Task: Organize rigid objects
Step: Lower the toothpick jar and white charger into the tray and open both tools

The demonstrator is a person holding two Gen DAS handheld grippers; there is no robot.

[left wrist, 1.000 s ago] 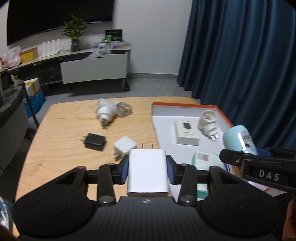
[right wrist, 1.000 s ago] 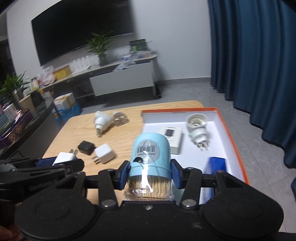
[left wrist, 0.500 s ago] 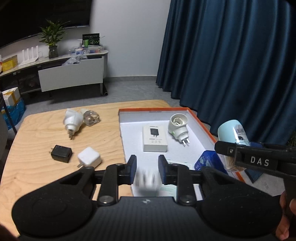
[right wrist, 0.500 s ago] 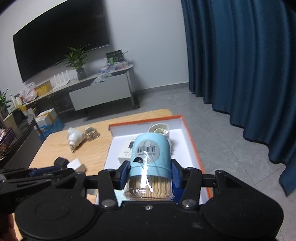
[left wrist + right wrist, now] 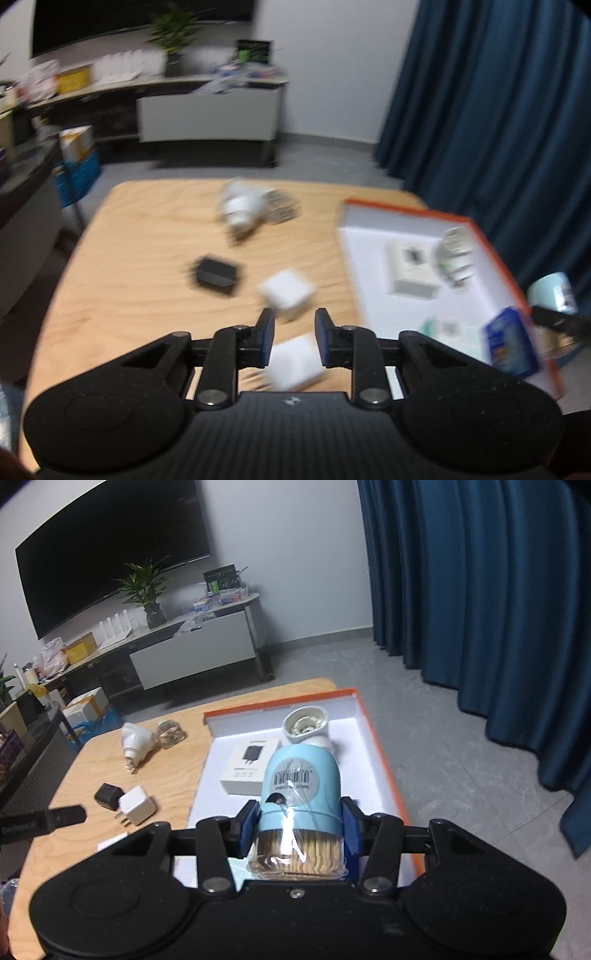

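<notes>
You're holding the toothpick jar [image 5: 301,775] clamped in the right gripper [image 5: 298,812] over the box [image 5: 371,734], so be lowering it upright short of the carton [image 5: 251,764] ahead; the left gripper [image 5: 294,325] is sitting closed and empty, with the charger [image 5: 295,363] lying beneath its fingers.

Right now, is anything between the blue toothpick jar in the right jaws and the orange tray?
Nothing visible does. The toothpick jar hangs at the near end of the open tray; the white box and socket adapter lie farther in.
</notes>
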